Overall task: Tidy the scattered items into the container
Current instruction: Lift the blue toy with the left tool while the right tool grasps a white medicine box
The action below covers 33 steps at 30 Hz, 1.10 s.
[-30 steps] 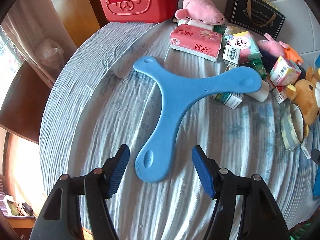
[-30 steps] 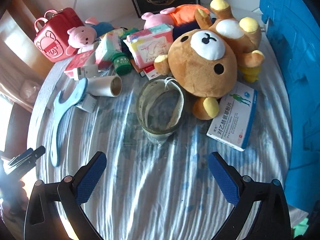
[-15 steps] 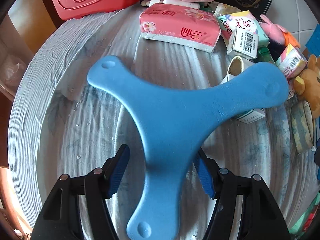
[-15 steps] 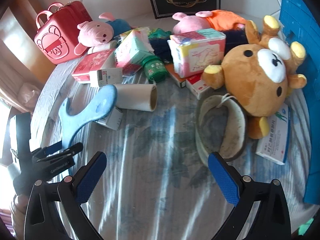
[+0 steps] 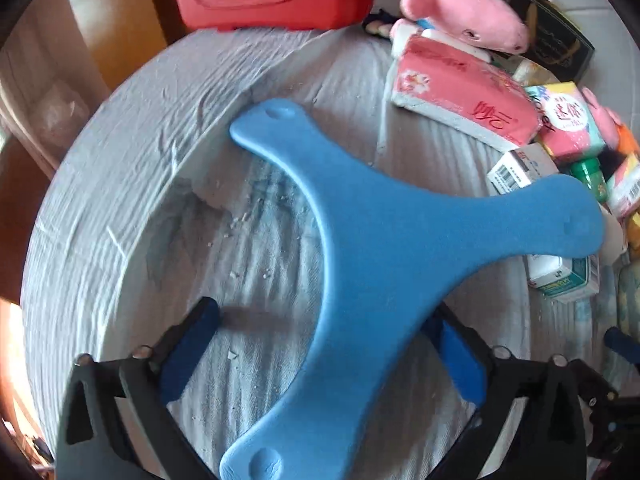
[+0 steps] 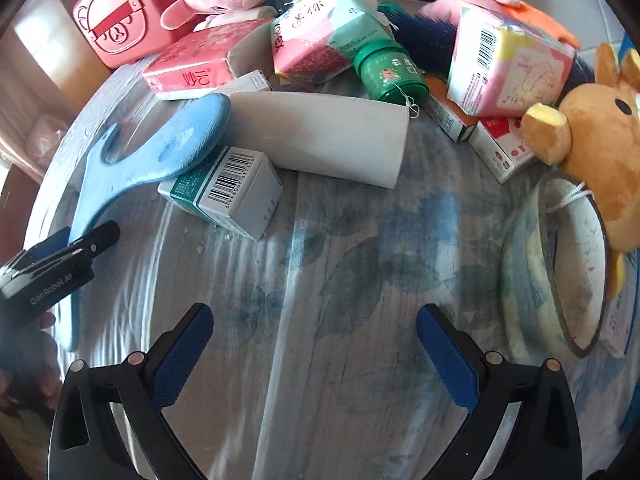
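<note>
The wrinkled grey-white cloth with faded blue leaf prints (image 6: pixel 340 240) covers the round surface under both of my tools. On it lies the flat three-armed blue foam boomerang (image 5: pixel 380 264), matte and fine-grained, with a shallow oval dent near each rounded tip. One arm runs down between the fingers of my left gripper (image 5: pixel 332 348), whose jaws have just been opening and stand spread wide; the near pad is clear of the foam, while the far pad is partly hidden behind the arm, so I cannot tell whether it touches. The boomerang's far arm rests on a small green-and-white cardboard box with a barcode (image 6: pixel 224 188). My right gripper (image 6: pixel 316 352) is spread wide over bare cloth with nothing between its fingers. Ahead of its fingers lies a smooth white cardboard tube (image 6: pixel 324 140) on its side, just beside the box. Beyond the tube, a green plastic bottle (image 6: pixel 388 72) lies tipped among glossy tissue packs.
</note>
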{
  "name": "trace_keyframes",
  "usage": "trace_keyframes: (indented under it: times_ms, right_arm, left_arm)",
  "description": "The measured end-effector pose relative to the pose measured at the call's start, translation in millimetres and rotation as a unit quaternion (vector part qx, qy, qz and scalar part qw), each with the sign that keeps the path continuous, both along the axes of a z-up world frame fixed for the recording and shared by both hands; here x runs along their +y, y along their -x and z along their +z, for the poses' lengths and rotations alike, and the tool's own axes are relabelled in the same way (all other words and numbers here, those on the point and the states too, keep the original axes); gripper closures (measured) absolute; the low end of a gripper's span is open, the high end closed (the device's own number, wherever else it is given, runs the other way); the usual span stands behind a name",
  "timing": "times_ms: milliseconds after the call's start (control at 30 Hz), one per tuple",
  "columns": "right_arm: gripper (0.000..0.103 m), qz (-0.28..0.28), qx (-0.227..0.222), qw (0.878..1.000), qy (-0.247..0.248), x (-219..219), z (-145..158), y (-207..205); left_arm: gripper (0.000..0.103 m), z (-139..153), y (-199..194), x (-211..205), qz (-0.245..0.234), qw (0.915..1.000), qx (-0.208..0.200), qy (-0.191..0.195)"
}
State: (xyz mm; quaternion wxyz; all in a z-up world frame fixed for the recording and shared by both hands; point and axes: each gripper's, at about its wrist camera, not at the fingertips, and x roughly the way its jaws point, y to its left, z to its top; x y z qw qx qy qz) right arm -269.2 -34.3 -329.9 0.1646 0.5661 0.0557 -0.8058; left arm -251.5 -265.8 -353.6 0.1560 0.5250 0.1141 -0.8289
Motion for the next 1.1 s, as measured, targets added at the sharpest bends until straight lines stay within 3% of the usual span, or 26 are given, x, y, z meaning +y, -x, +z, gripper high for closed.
trace_keyframes:
  times_ms: [167, 233, 300, 367, 400, 533, 767, 900, 933, 967, 1000, 1100]
  right_arm:
    - [0.000, 0.021, 0.047, 0.998, -0.026, -4, -2, -17]
    - [0.000, 0.028, 0.053, 0.998, -0.029, -4, -1, -20]
    - [0.000, 0.015, 0.031, 0.999, -0.017, -1, 3, -15]
    - [0.011, -0.008, 0.015, 1.000, 0.020, 5, 14, -12]
    - [0.015, -0.013, 0.022, 0.999, 0.035, 5, 21, -12]
    - [0.015, -0.002, 0.056, 0.997, 0.060, -13, 45, -11]
    - [0.015, -0.027, 0.066, 0.996, 0.047, -49, 34, 10]
    - [0.023, -0.040, 0.068, 0.996, 0.049, -51, 26, 23]
    - [0.032, -0.039, 0.064, 0.996, 0.051, -51, 24, 24]
    - [0.034, -0.036, 0.062, 0.996, 0.052, -52, 22, 25]
    - [0.034, -0.032, 0.065, 0.996, 0.047, -53, 23, 25]
    - [0.035, -0.025, 0.070, 0.997, 0.037, -52, 24, 21]
  left_arm:
    - [0.000, 0, 4, -8, -0.013, 0.9999, 0.005, 0.006]
    - [0.028, 10, 3, -6, -0.028, 0.9996, 0.007, -0.006]
    - [0.028, 20, 3, -1, -0.049, 0.9982, 0.025, -0.023]
    - [0.028, 20, 8, 4, -0.065, 0.9969, 0.031, -0.032]
    - [0.028, 18, 14, 6, -0.069, 0.9967, 0.032, -0.031]
    - [0.028, 4, 23, 2, -0.055, 0.9981, 0.019, -0.021]
    - [0.028, 1, 34, 6, -0.067, 0.9972, 0.033, 0.005]
    - [0.028, 0, 42, 0, -0.069, 0.9968, 0.040, -0.002]
    - [0.029, 0, 43, 0, -0.073, 0.9964, 0.042, -0.001]
    - [0.034, 1, 41, 2, -0.077, 0.9960, 0.046, -0.003]
    - [0.048, 3, 38, 3, -0.080, 0.9956, 0.048, -0.004]
    - [0.053, 9, 32, 4, -0.080, 0.9954, 0.052, -0.009]
